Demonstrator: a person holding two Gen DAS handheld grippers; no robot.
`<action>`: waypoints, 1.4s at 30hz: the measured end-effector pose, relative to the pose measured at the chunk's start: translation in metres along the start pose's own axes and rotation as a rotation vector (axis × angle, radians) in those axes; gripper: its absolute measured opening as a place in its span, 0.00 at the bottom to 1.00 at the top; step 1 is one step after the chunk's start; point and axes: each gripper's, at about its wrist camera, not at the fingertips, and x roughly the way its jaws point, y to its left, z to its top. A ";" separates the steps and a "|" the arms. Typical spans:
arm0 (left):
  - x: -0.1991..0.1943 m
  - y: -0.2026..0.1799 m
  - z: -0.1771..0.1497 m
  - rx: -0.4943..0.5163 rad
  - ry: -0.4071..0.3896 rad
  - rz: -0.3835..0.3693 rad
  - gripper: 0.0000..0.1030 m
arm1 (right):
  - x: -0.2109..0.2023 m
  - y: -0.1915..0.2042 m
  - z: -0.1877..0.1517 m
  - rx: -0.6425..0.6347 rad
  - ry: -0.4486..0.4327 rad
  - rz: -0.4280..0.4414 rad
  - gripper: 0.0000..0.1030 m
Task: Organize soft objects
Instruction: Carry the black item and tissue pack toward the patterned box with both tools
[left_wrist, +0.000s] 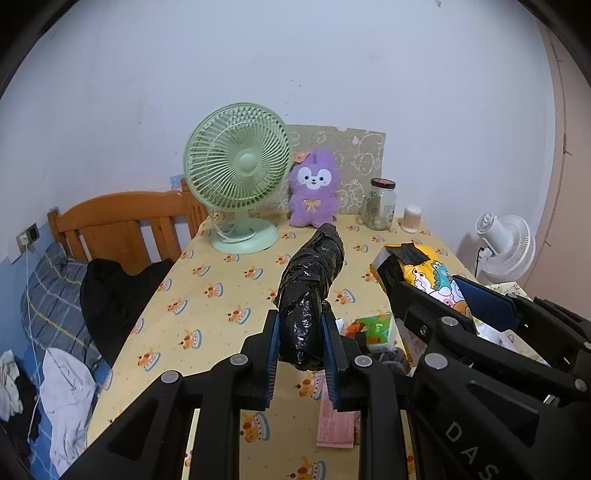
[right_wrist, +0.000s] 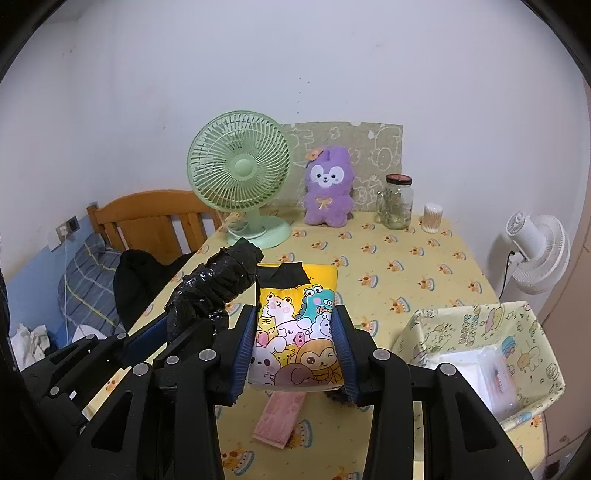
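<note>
My left gripper (left_wrist: 300, 341) is shut on a roll of black plastic bags (left_wrist: 312, 284) and holds it tilted up above the table; the roll also shows in the right wrist view (right_wrist: 214, 288). My right gripper (right_wrist: 293, 341) is shut on a yellow cartoon-printed soft pack (right_wrist: 295, 325), held above the table; the pack also shows at the right of the left wrist view (left_wrist: 421, 273). A pink folded cloth (right_wrist: 280, 417) lies on the yellow tablecloth (right_wrist: 399, 266) under the right gripper. A green tissue pack (left_wrist: 375, 328) lies on the table.
A fabric storage box (right_wrist: 461, 325) with white packets stands at the right. At the back stand a green desk fan (right_wrist: 240, 173), a purple plush (right_wrist: 328, 188), a glass jar (right_wrist: 397, 203) and a cotton-swab tub (right_wrist: 432, 218). A bed lies left; a white fan (right_wrist: 535, 251) stands right.
</note>
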 end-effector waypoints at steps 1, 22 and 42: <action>0.000 -0.003 0.001 0.006 -0.004 -0.005 0.20 | -0.001 -0.001 0.001 0.000 -0.002 -0.003 0.43; 0.004 -0.071 0.015 0.060 -0.004 -0.091 0.20 | -0.014 -0.068 0.009 0.059 -0.033 -0.067 0.43; 0.019 -0.132 0.008 0.115 0.021 -0.168 0.20 | -0.016 -0.129 -0.006 0.091 -0.005 -0.137 0.43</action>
